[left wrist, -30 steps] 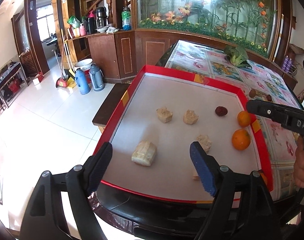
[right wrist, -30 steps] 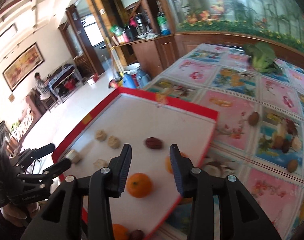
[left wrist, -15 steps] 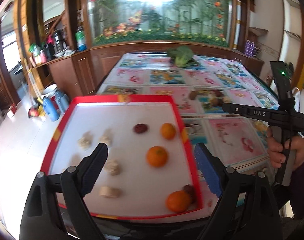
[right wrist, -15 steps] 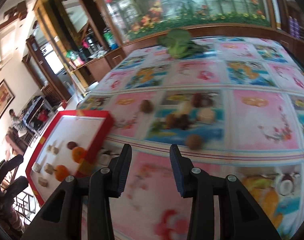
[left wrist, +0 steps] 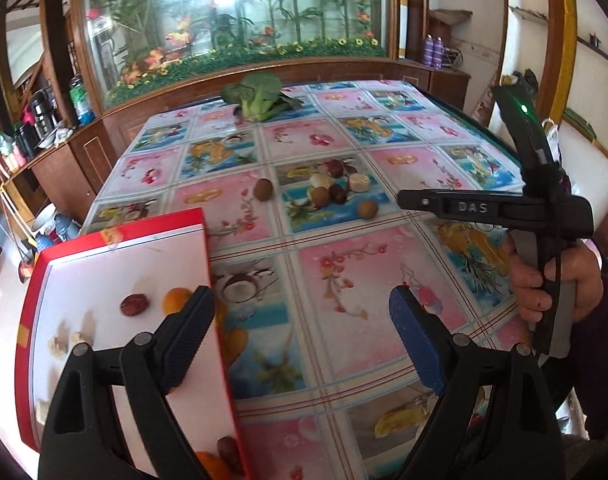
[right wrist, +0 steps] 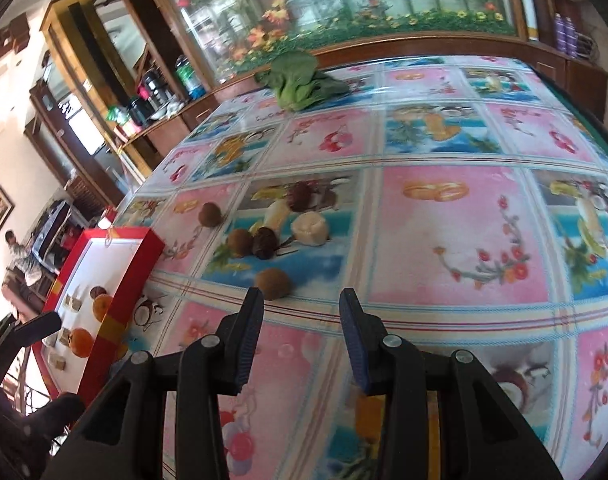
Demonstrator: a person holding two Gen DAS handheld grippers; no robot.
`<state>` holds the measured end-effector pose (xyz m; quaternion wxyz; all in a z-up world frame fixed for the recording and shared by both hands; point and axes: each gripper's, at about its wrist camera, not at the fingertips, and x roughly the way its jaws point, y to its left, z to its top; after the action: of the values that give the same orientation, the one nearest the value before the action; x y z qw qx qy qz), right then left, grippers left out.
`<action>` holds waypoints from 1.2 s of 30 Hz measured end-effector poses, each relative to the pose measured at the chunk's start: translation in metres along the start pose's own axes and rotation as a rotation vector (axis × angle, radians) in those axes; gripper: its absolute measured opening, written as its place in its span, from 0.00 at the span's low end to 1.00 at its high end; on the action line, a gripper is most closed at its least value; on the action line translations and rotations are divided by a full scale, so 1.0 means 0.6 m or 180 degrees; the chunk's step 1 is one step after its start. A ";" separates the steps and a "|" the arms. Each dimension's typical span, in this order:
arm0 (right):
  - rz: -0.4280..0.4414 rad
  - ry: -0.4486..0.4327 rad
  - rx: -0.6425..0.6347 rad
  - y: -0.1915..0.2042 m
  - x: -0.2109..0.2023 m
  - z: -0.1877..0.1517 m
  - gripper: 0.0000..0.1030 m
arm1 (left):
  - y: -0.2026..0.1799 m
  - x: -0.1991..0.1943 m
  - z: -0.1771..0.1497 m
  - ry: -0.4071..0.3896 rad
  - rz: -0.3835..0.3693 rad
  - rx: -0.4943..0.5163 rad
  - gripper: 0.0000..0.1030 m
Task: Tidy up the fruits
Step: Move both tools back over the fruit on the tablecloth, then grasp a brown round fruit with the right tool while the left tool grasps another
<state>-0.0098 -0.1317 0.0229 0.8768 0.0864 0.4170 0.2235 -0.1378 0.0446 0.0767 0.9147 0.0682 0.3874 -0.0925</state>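
Both claws hang open and empty over the fruit-print oilcloth surface (right wrist: 444, 240): left claw (left wrist: 301, 340) by the red-rimmed white tray's (left wrist: 213, 312) right edge, right claw (right wrist: 299, 336) w/ bare cloth ahead. Loose brown and pale fruits (right wrist: 271, 236) cluster mid-surface, nearest brown round one (right wrist: 272, 283) just beyond the right claw's fingertips. Since 0.5 s ago, both views have swung right, toward the cluster. Round fruit, no clear long axis.
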 end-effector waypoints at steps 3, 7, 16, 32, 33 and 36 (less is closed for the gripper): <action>0.0044 0.0054 -0.0167 0.022 0.015 0.005 0.38 | -0.009 0.015 0.005 0.0061 0.0009 0.0053 0.86; 0.0021 0.0138 -0.0278 0.043 0.042 0.014 0.38 | 0.003 0.030 0.016 0.0096 0.0043 -0.0003 0.86; -0.0234 0.0168 -0.0370 0.042 0.064 0.017 0.21 | 0.027 0.087 0.062 0.0204 0.0203 0.0041 0.86; -0.0287 0.0108 0.0158 -0.044 0.041 0.038 0.21 | -0.019 0.244 0.138 0.0702 -0.0042 0.0309 0.54; -0.0284 0.0109 0.0166 -0.043 0.041 0.038 0.21 | -0.020 0.249 0.139 0.0715 -0.0047 0.0315 0.54; -0.0280 0.0115 0.0162 -0.042 0.042 0.038 0.21 | -0.019 0.263 0.142 0.0750 -0.0072 0.0298 0.53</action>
<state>0.0294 -0.1414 0.0116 0.8756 0.0862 0.4416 0.1757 0.0268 -0.0016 0.0213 0.8576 0.1168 0.4882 -0.1121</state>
